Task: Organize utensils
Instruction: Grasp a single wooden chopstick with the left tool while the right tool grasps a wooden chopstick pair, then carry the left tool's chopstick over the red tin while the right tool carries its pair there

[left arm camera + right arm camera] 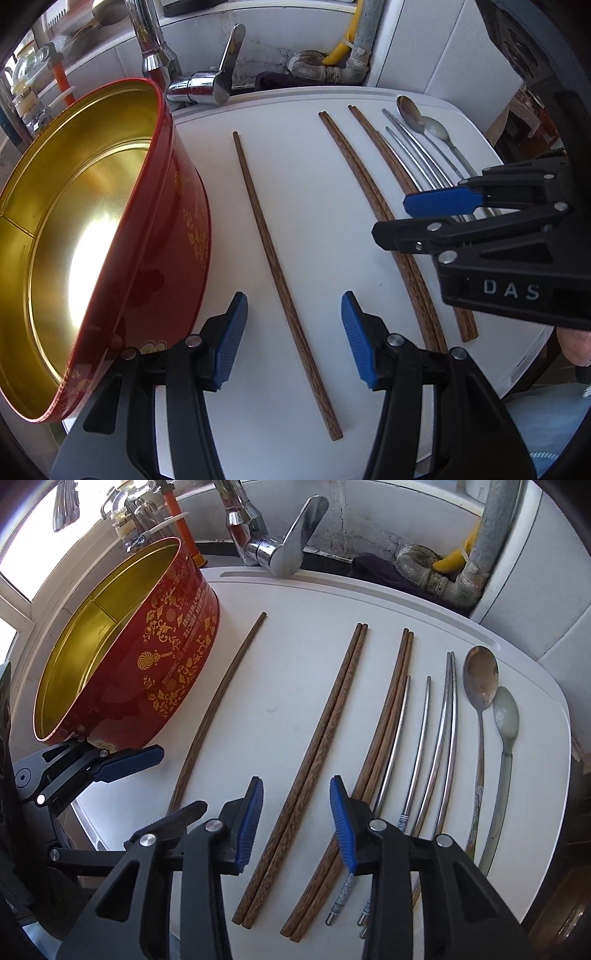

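Utensils lie in rows on a white board [314, 229] [303, 686]. A single wooden chopstick [280, 280] [214, 716] lies next to a red tin [162, 236] [155, 657] with a gold inside. To its right lie two wooden chopstick pairs [314, 760] [373, 771], several metal chopsticks [424, 746] and two spoons [480, 709] [506, 731]. My left gripper [293, 339] is open and empty, straddling the single chopstick. My right gripper [295, 823] is open and empty above the near wooden pair; it also shows in the left wrist view [424, 218].
A chrome tap [273, 546] and grey pipes [450, 576] stand behind the board. The board's right edge [554, 760] drops off beside the spoons. The left gripper's fingers [125, 760] show by the tin's base.
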`<state>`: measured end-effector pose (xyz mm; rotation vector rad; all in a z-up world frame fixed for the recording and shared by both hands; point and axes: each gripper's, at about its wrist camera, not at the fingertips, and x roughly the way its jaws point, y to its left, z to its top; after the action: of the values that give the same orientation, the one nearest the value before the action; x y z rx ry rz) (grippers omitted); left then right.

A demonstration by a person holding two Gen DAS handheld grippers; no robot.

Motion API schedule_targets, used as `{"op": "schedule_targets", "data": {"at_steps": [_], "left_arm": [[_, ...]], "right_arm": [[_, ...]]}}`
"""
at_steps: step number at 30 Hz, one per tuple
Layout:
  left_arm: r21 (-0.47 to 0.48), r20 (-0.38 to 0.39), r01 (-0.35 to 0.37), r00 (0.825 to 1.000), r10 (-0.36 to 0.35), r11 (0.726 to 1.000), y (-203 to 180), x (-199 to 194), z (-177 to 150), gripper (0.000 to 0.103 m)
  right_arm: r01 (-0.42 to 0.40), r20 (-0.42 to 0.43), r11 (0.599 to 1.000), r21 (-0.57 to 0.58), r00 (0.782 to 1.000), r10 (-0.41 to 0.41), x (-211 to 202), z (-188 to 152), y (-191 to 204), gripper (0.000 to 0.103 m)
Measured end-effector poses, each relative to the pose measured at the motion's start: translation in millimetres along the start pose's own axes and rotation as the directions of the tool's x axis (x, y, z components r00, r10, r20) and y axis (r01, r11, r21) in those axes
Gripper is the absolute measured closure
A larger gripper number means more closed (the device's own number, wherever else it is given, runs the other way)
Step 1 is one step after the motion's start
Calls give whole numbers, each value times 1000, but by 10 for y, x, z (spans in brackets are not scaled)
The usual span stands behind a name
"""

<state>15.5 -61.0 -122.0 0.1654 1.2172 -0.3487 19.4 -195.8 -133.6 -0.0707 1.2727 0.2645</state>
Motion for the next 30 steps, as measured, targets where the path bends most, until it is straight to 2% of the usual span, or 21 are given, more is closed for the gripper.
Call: {"op": "schedule_targets", "data": {"at_steps": [3, 4, 5, 6, 8, 10, 14, 17, 23, 30], "left_arm": [[-5, 36, 12, 999, -11, 1000, 6, -2, -29, 50], [-2, 43, 4, 999, -4, 1000, -3, -4, -30, 53], [2, 51, -11, 999, 11, 1000, -9, -11, -31, 66], [2, 58, -24, 998, 24, 1000, -7, -15, -24, 94], [-41, 54, 18, 998, -15, 999, 62, -17, 3, 96], [-89, 57, 58, 997, -53, 994, 137, -10, 1, 97], [-143, 61, 46, 997, -37, 989, 205, -49, -23, 97], [-175, 81, 55, 996, -41, 983, 252, -147, -33, 97], [-173, 124, 73, 991, -52, 982, 213, -334, -62, 97], [-176, 130, 72, 990, -49, 982, 147, -402, -133, 97]], "right_arm": [[42, 12, 999, 2, 999, -42, 26, -10, 58, 71], [70, 20, 998, -2, 997, -70, 22, -22, 85, 78], [81, 27, 997, 0, 996, -81, 20, -36, 94, 86], [70, 25, 998, 9, 997, -70, 20, -39, 88, 87], [35, 15, 999, 22, 999, -36, 6, -58, 66, 90], [46, 28, 999, 28, 999, -47, -23, -87, 59, 90], [51, 92, 998, 31, 994, -53, -224, -185, 62, 91], [35, 103, 998, 59, 994, -41, -309, -237, -5, 91], [17, 119, 995, 99, 992, -28, -417, -300, -98, 91], [8, 143, 994, 106, 989, -24, -525, -429, -72, 90]]}}
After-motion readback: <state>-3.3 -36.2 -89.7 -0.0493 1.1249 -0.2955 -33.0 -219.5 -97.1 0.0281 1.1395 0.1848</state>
